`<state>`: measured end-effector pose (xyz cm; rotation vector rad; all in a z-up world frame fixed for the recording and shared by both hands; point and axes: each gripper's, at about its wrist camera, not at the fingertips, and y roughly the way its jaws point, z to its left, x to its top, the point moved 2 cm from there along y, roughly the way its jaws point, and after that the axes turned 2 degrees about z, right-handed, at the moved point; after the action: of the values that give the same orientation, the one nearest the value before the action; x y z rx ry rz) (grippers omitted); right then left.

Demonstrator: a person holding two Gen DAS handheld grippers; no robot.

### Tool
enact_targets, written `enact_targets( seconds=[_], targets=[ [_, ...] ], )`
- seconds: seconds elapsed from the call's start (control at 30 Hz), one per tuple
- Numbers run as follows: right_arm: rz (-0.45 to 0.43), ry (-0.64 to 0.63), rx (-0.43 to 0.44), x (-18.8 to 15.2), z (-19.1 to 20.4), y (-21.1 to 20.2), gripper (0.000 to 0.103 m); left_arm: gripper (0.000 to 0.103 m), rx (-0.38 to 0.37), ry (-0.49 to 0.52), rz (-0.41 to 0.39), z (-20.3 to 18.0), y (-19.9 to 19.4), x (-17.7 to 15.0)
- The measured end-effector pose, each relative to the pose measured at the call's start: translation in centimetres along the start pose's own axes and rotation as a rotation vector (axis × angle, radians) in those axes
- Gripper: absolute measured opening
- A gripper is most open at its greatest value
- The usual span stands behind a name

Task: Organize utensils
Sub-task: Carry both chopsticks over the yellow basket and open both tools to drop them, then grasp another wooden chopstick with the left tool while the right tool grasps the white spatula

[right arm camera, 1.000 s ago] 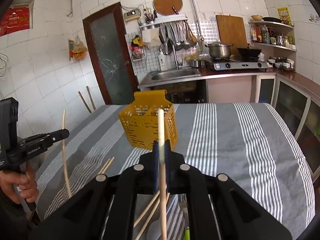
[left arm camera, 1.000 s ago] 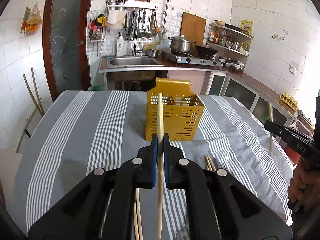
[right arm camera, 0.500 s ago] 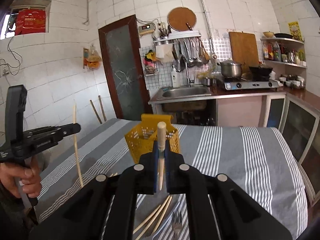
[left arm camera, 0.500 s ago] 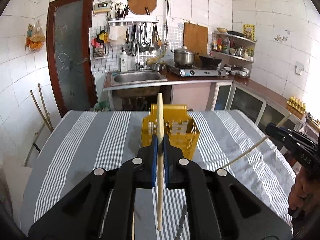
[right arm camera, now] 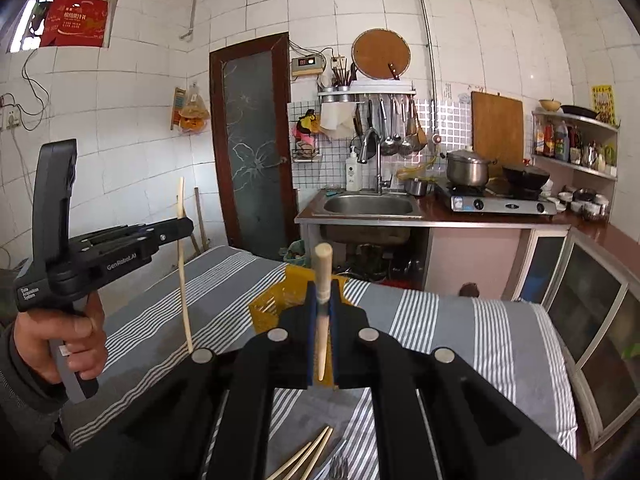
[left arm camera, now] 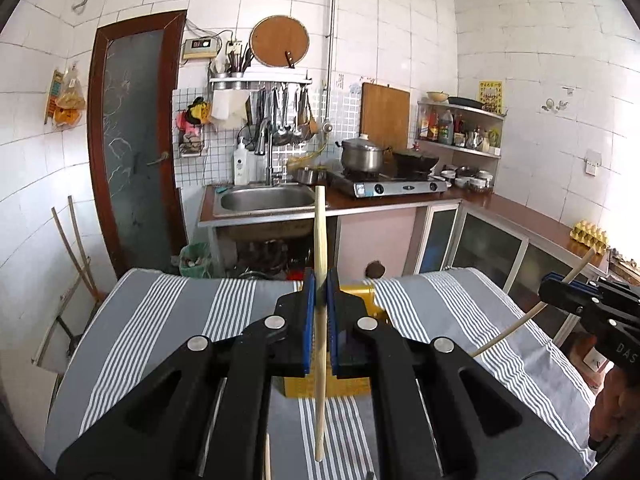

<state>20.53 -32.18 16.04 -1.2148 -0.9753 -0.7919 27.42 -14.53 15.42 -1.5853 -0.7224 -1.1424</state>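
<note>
We saw both tongs clamped on upright chopsticks — left tongs (left arm camera: pixel 320 300), right tongs (right arm camera: pixel 323 312) — yellow basket (right arm camera: pixel 276 300) just beyond at 12 o'clock.

The left hand-held gripper (left arm camera: pixel 320 292) and the right hand-held gripper (right arm camera: pixel 322 300) are matt black plastic with dull blue pads and small bright metal pins, and each pinches a smooth, pale wooden chopstick (left arm camera: pixel 319 264). The tabletop (left arm camera: pixel 160 320) wears a soft woven cloth in grey with white stripes, on which the yellow basket (right arm camera: pixel 276 300) looks like perforated plastic. Behind them the wall tiles (left arm camera: pixel 400 20) shine glossy white, the sink (left arm camera: pixel 266 199) and pot (left arm camera: pixel 362 155) are brushed metal, and the cutting board (left arm camera: pixel 385 116) is plain wood.
</note>
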Motion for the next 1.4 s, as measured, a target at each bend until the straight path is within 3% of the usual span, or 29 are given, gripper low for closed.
enact_targets(
  seconds=[0.33,0.5,0.73,0.9,1.0,1.07,1.13,1.17,1.2,1.23,1.4],
  targets=[
    [-0.012,0.002,-0.106,2.5,3.4,2.5,0.006,0.004,-0.05,0.028,-0.04,3.1,2.4,2.3],
    [-0.013,0.002,-0.161,4.9,4.8,4.8,0.006,0.004,-0.12,0.01,-0.046,4.5,4.7,3.9],
    [0.058,-0.006,-0.212,5.8,5.2,9.7,0.006,0.004,-0.141,0.014,-0.094,4.3,8.0,5.6],
    [0.117,0.008,-0.222,5.1,4.0,13.0,0.006,0.004,-0.158,-0.028,-0.044,4.3,12.2,4.8],
    [0.171,0.038,-0.192,4.4,3.1,15.1,0.006,0.005,-0.134,-0.003,0.003,3.9,14.6,3.6],
    [0.177,0.052,-0.197,3.9,2.6,15.5,0.006,0.025,-0.116,0.004,0.041,3.8,15.9,2.8],
    [0.154,0.061,-0.205,3.8,2.3,15.0,0.007,0.051,-0.104,-0.026,0.049,4.7,16.2,2.4],
    [0.137,0.067,-0.203,3.9,1.9,14.5,0.018,0.056,-0.089,-0.041,0.034,5.3,15.8,2.4],
    [0.133,0.07,-0.203,3.9,1.8,14.3,0.041,0.064,-0.079,-0.049,0.027,5.8,15.4,2.5],
    [0.116,0.083,-0.208,4.1,1.3,13.6,0.046,0.065,-0.069,-0.057,0.024,6.3,14.7,2.6],
    [0.048,0.078,-0.23,3.2,-0.5,8.7,0.046,0.065,0.007,-0.055,0.03,9.3,9.3,0.8]
  ],
)
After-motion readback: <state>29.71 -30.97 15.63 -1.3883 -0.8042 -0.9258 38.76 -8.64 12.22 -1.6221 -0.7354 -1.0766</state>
